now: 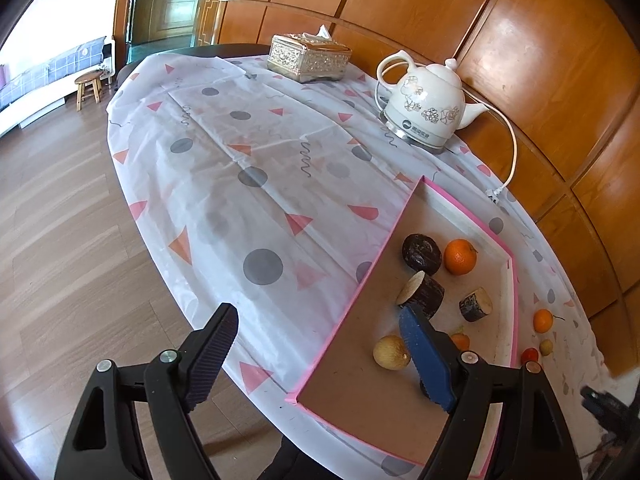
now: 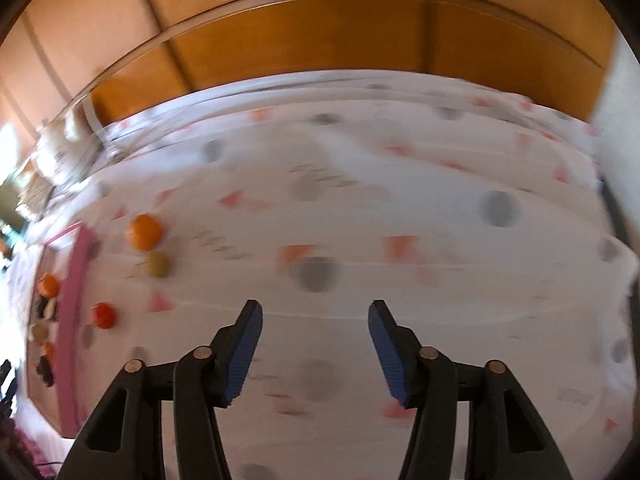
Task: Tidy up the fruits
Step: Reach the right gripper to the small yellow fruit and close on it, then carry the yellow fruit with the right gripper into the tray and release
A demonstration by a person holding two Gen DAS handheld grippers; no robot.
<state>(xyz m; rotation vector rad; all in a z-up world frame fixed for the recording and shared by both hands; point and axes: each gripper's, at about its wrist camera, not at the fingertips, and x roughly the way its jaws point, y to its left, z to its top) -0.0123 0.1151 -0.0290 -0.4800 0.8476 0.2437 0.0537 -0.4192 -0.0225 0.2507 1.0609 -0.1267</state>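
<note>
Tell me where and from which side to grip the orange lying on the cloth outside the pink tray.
Probably grip the orange across its widest middle, coming from above. It is round, so any pad line works, but the green fruit lies close beside it and the tray wall stands nearby; place the fingers clear of both. The right gripper is empty.

Table dressing and room beyond

A patterned tablecloth covers the table; at upper centre sits a silver tissue box, to its right a white floral kettle with its cord trailing. Wood panelling fills the upper right; a stool stands upper left.
</note>
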